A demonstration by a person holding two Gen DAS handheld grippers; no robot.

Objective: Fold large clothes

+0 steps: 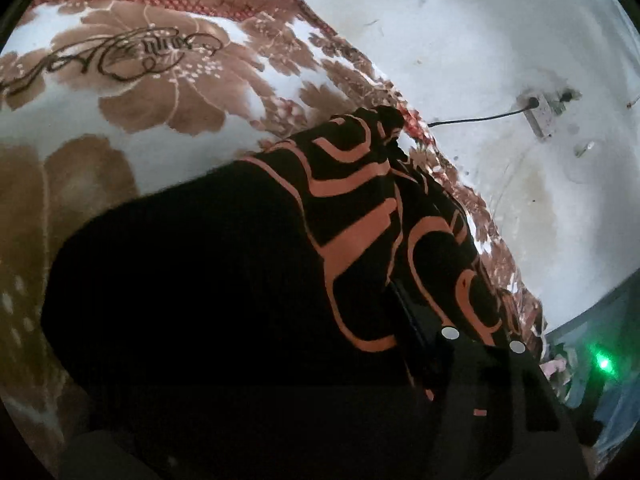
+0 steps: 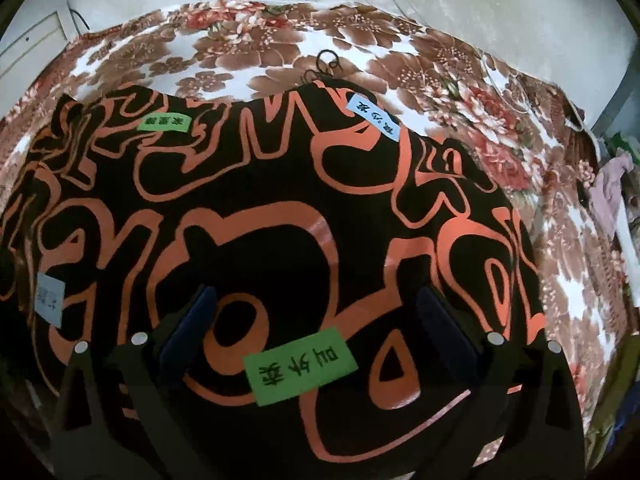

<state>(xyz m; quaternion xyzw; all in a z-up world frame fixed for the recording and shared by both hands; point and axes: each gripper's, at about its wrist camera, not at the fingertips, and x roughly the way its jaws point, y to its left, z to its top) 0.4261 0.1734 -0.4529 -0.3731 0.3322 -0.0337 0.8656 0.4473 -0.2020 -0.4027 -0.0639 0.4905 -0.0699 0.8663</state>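
The garment (image 2: 280,208), black with orange line print, lies spread on a floral blanket (image 2: 400,44) and carries green and blue labels. The right gripper (image 2: 316,320) hovers over the garment near a green label (image 2: 300,364); its jaws stand wide apart, holding nothing. The left gripper (image 1: 440,344) is buried in bunched garment cloth; its jaw state cannot be told.

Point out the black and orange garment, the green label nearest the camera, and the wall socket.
Black and orange garment (image 2: 280,184): right wrist view, on its patterned middle.
Green label (image 2: 301,366): right wrist view, on its centre.
Wall socket (image 1: 541,114): left wrist view, on its faceplate.
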